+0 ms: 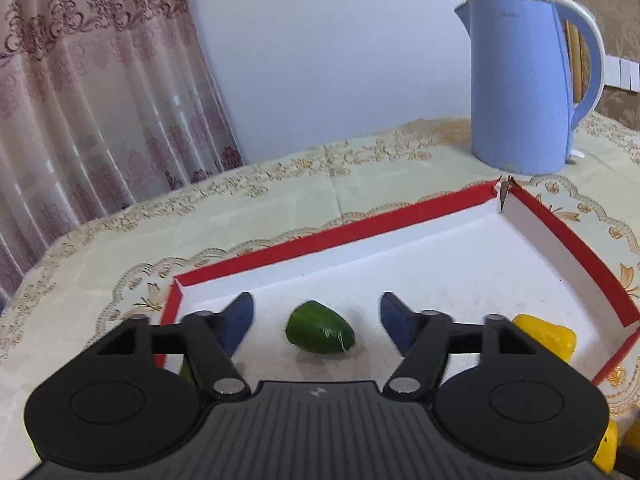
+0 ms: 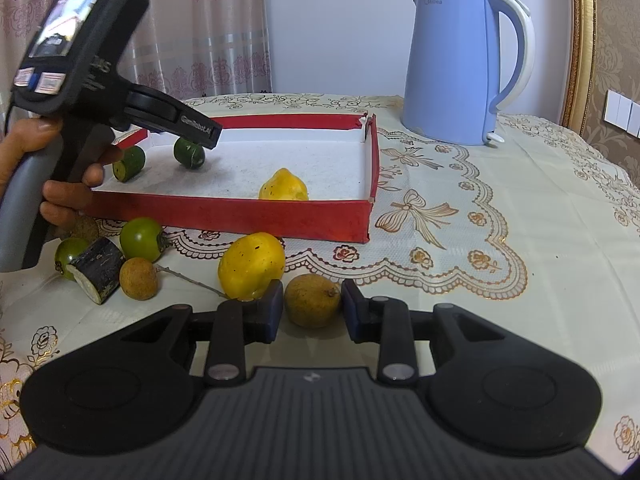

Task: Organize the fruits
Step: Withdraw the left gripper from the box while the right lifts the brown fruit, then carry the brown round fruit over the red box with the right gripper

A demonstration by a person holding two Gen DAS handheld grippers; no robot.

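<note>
Left wrist view: the left hand-held gripper [image 1: 316, 320] stood apart around a green fruit [image 1: 320, 333] lying in the red tray [image 1: 304, 240] at lower centre, apparently just released.

Right wrist view: the right hand-held gripper [image 2: 312, 312] clamped a brown fruit [image 2: 313, 306] on the bench [image 2: 500, 260], probably bound for the tray.

Red tray [image 2: 240, 216]: right half of floor bare, open from above; low walls only barrier. Yellow fruit [image 2: 284, 188] sits against near wall; two green pieces [image 2: 189, 153] crowd left end under left hand-held gripper [image 1: 316, 320]. Desk [image 2: 500, 260] right of tray free up to blue kettle [image 2: 452, 64] at back. Loose fruit cluster [image 2: 140, 240] blocks desk near-left of tray.
</note>
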